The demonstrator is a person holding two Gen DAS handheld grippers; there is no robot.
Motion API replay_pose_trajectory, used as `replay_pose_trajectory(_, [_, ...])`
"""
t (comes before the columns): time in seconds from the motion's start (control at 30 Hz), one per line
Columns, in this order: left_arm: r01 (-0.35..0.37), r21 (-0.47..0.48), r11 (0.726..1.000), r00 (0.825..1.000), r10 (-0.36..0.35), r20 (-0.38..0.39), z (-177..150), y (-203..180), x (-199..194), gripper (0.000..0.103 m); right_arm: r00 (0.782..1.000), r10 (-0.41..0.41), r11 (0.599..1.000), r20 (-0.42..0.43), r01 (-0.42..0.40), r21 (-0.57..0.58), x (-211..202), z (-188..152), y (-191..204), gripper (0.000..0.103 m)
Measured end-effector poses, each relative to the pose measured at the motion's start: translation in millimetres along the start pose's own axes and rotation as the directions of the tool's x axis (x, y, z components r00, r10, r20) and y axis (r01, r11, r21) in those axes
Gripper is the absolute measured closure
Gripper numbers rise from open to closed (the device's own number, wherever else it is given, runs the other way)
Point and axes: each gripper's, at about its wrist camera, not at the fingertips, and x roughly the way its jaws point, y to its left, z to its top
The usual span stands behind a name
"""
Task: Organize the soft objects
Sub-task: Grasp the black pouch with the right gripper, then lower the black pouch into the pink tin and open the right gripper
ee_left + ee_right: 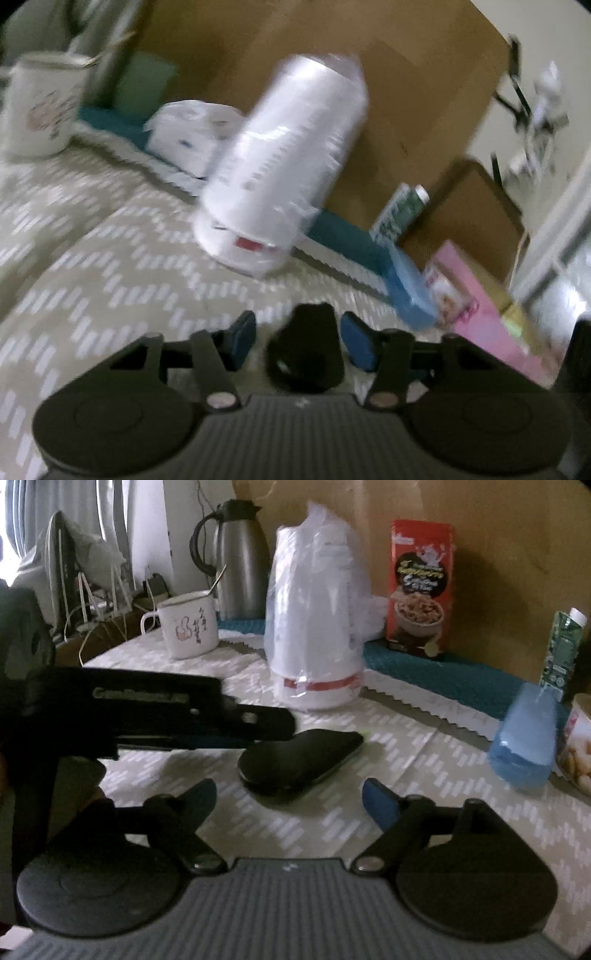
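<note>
Jaws open; black pouch lies flat, pointing right.

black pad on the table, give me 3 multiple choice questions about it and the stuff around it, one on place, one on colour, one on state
1. Where does the black pad lie?
A. on the patterned tablecloth, in front of the plastic-wrapped stack of cups
B. inside the mug
C. on top of the cereal box

2. What colour is the main body of the cereal box?
A. green
B. red
C. white

3. How is the right gripper?
A. shut on the pad
B. shut on the mug
C. open, holding nothing

Answers:
1 A, the pad rests flat on the cloth nearer the camera than the stack.
2 B, its upper face and sides are red.
3 C, its blue-padded fingers stand wide apart with the pad lying beyond them.
</note>
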Motion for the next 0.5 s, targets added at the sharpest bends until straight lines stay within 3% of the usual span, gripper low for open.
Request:
replay_pose_trajectory(0.1, [-0.011, 0.072, 0.997, 1.000, 0.012, -0.019, -3, -11, 4, 0.047, 1.000, -0.022, 0.999, 0.005, 0.022, -0.041, 6, 2, 5, 0.029])
replay_pose_trajectory(0.17, [-0.044, 0.118, 0.992, 0.999, 0.047, -0.019, -7, -20, 3, 0.055, 1.000, -0.014, 0.999, 0.017, 0.015, -0.041, 5, 1, 3, 0.041])
replay_pose_trajectory(0.27, [-0.033, 0.134, 0.990, 0.999, 0.038, -0.035, -13, -30, -2, 0.058, 0.999, -0.024, 0.999, 0.032, 0.025, -0.030, -4, -5, 1, 0.046])
replay_pose_trajectory(0.5, [0.077, 0.093, 0.993, 0.995, -0.071, -0.068, -41, -65, -16, 0.057, 0.993, -0.085, 0.995, 0.087, 0.088, -0.036, -52, -41, 6, 0.047])
